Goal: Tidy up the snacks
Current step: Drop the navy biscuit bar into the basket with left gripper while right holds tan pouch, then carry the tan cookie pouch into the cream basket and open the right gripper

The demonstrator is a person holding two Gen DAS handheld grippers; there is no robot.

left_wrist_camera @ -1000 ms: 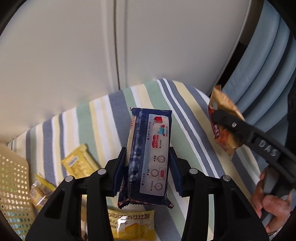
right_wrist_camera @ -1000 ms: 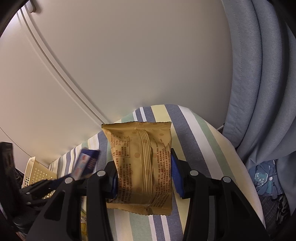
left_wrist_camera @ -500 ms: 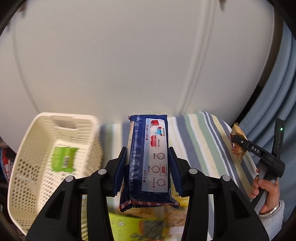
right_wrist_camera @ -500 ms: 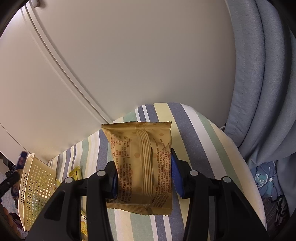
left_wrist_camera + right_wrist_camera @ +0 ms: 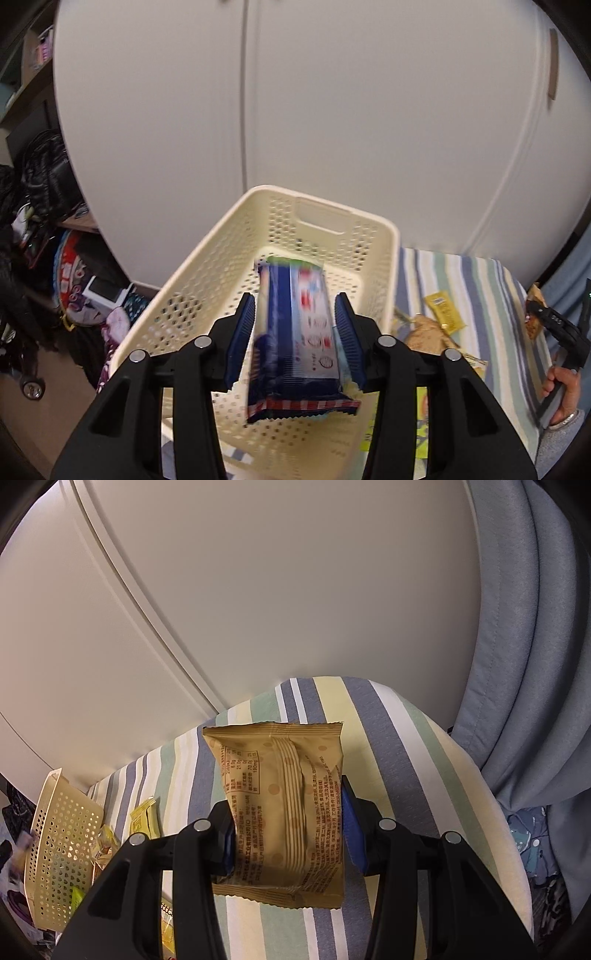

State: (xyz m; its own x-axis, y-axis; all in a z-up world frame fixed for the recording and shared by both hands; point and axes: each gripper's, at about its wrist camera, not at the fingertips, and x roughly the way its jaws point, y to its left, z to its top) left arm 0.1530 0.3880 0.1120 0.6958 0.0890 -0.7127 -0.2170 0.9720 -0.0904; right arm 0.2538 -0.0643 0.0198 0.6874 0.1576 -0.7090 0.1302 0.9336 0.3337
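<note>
We have our left tool [image 5: 295,334] spread open over the cream basket [image 5: 380,229], and the blue packet [image 5: 295,339] sits blurred between the two pads with a gap on either side, so we judge it is dropping free rather than held. The risk here is its lower crimped edge: it lies close to the near side of the basket, and if the packet tips back toward us it could catch the rim or slide out onto the striped desk [image 5: 476,291]. It may also land on the green packet [image 5: 291,261] peeking out beneath it. Our right tool [image 5: 288,830] is clenched on the tan packet [image 5: 280,805], held above the desk and well apart from the basket, so that one faces a long carry in which a loose grip could let it slip. Half a second ago the left tool pinched the blue packet with the basket off to the left; now the basket lies directly beneath and the pads have parted. The right tool has barely moved.
</note>
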